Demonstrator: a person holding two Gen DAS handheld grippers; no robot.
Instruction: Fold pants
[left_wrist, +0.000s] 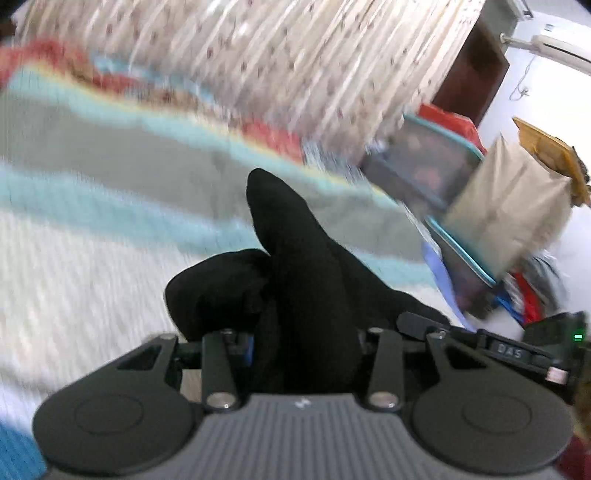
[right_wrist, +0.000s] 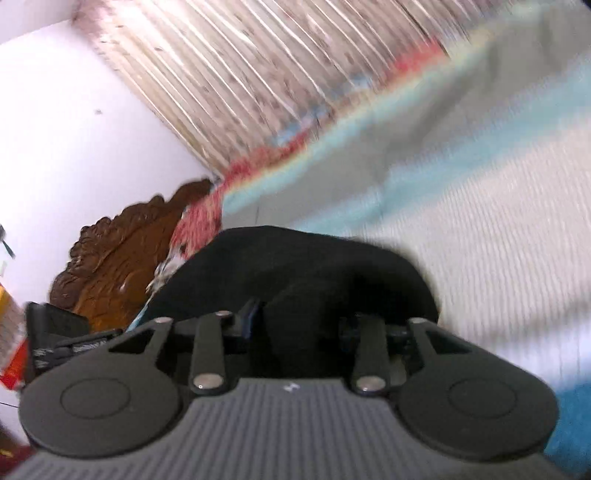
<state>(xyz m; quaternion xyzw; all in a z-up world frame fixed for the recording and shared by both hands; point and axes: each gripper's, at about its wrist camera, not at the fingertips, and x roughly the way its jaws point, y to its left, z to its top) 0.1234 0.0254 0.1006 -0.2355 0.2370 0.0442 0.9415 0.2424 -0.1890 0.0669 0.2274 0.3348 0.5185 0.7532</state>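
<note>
in the left wrist view, the left gripper (left_wrist: 303, 354) is clenched on a bunched fold of the black pants (left_wrist: 291, 258), which rise in a peak ahead of the fingers and hang above the striped bedspread (left_wrist: 110, 206). the background is smeared with motion blur; a floral curtain (left_wrist: 258, 62) fills the top, and a brown paper bag (left_wrist: 506, 203) stands beside teal-rimmed storage boxes (left_wrist: 424, 162) on the right.

in the right wrist view, the right gripper (right_wrist: 299, 332) is likewise clamped on the pants (right_wrist: 295, 266), whose dark cloth mounds over the fingers so that the tips are hidden. the bedspread (right_wrist: 480, 221) lies beyond, with a carved wooden headboard (right_wrist: 122, 254) at the left against a white wall (right_wrist: 74, 122).

the step in hand looks like carrying the garment, held at two points, over the bed. next, it probably needs to be spread taut and laid flat before any fold, though the blur makes the pants' full shape hard to judge.
</note>
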